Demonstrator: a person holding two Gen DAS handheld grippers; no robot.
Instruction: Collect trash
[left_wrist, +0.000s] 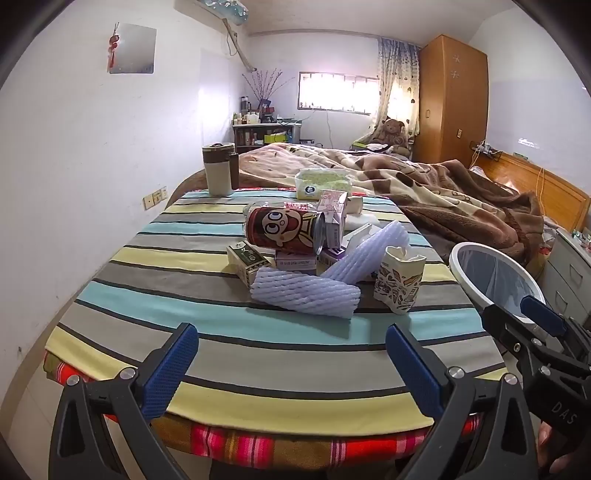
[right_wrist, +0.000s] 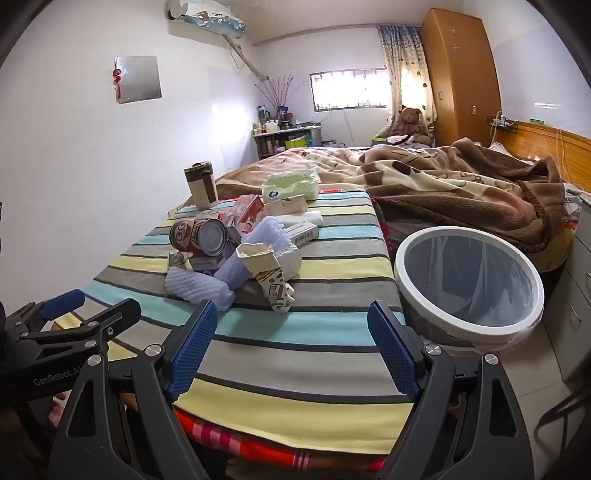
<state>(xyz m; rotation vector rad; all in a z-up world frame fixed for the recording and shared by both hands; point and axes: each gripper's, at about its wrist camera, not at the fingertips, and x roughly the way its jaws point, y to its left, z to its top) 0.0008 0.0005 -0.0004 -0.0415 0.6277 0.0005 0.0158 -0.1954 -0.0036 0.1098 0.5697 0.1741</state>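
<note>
Both your claws hang wide open and empty at the near table edge, and the crumpled paper cup (right_wrist: 275, 275) lies ahead of your right gripper (right_wrist: 295, 350), its long axis slanting toward you, with the bin (right_wrist: 532, 266) just right.

Setting: a home bedroom. Bed with rumpled brown patterned fleece blanket (right_wrist: 443, 184); tall orange-brown wooden wardrobe (right_wrist: 458, 70); brown teddy bear (right_wrist: 408, 120) beneath a curtained, barred window (right_wrist: 347, 90); wall-mounted air conditioner (right_wrist: 207, 16); cluttered toiletry shelf (right_wrist: 280, 138).
</note>
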